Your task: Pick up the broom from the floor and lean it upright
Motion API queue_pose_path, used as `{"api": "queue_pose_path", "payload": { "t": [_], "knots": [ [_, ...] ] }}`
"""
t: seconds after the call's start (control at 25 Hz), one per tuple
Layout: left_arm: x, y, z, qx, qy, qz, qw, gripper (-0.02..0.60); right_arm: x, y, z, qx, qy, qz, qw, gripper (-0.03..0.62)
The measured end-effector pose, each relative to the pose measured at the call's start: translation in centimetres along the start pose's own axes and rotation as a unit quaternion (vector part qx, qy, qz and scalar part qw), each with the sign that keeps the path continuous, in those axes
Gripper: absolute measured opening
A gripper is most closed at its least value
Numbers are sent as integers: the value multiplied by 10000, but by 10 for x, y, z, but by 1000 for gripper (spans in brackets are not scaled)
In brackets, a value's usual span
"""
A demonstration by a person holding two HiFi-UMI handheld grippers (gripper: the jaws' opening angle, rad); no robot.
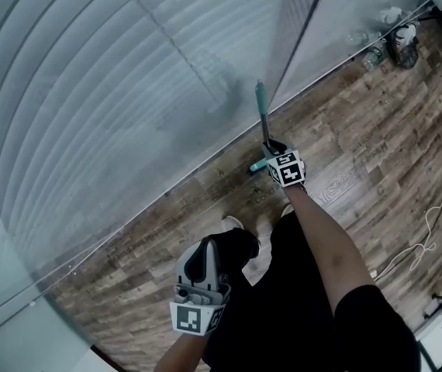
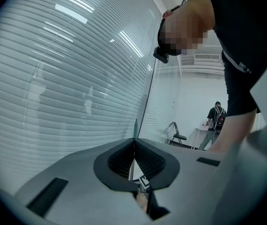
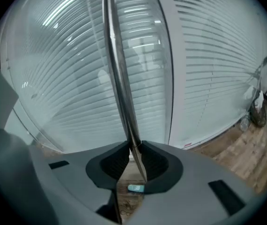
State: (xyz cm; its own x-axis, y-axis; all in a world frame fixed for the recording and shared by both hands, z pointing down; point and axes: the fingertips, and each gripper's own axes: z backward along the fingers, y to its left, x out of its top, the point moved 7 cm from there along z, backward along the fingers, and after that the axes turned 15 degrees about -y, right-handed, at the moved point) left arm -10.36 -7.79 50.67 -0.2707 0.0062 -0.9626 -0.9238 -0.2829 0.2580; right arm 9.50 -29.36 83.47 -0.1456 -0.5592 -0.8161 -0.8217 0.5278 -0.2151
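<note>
Head view: the broom [image 1: 263, 122] stands nearly upright against the foot of the blind-covered glass wall [image 1: 89, 107], just above the frame's centre. Its teal grip points toward 12 o'clock and its teal lower end [image 1: 257, 167] sits low by the wood floor [image 1: 360, 146]. The right gripper [image 1: 274, 149] is clamped on the shaft close to that lower end, arm reaching up from 5 o'clock. The left gripper [image 1: 208, 253] hangs at 6 o'clock, well apart from the broom, next to the person's dark trousers. A white cable [image 1: 426, 235] trails over the boards at 4 o'clock

Left gripper view: the left gripper [image 2: 134, 142] has its jaws pressed together with nothing between them – only the tip of the broom [image 2: 135, 124] shows beyond, at 12 o'clock of the jaws. Far off at 3 o'clock a person [image 2: 216, 118] stands near a folding chair [image 2: 177, 136]

Right gripper view: the right gripper [image 3: 132, 146] grips the broom [image 3: 119, 78] – the metal shaft runs from between the pads up to 12 o'clock in front of the blinds, and the teal lower end [image 3: 136, 188] shows below the jaws at 6 o'clock, over the floor
</note>
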Motion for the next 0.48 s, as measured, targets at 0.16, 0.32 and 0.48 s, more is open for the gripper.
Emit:
{"api": "queue_pose_path", "payload": {
  "t": [0.16,0.32,0.48],
  "knots": [
    [5,7,-3,151,54,192,9997,18,8,4,-1,-68,64,-500,9987,86],
    [9,18,4,-23,227,82,9997,18,8,12,-6,-229,1,-1039,9943,91],
    [11,32,-4,273,159,186,9993,18,17,7,-21,-300,-45,-1258,9916,92]
  ]
}}
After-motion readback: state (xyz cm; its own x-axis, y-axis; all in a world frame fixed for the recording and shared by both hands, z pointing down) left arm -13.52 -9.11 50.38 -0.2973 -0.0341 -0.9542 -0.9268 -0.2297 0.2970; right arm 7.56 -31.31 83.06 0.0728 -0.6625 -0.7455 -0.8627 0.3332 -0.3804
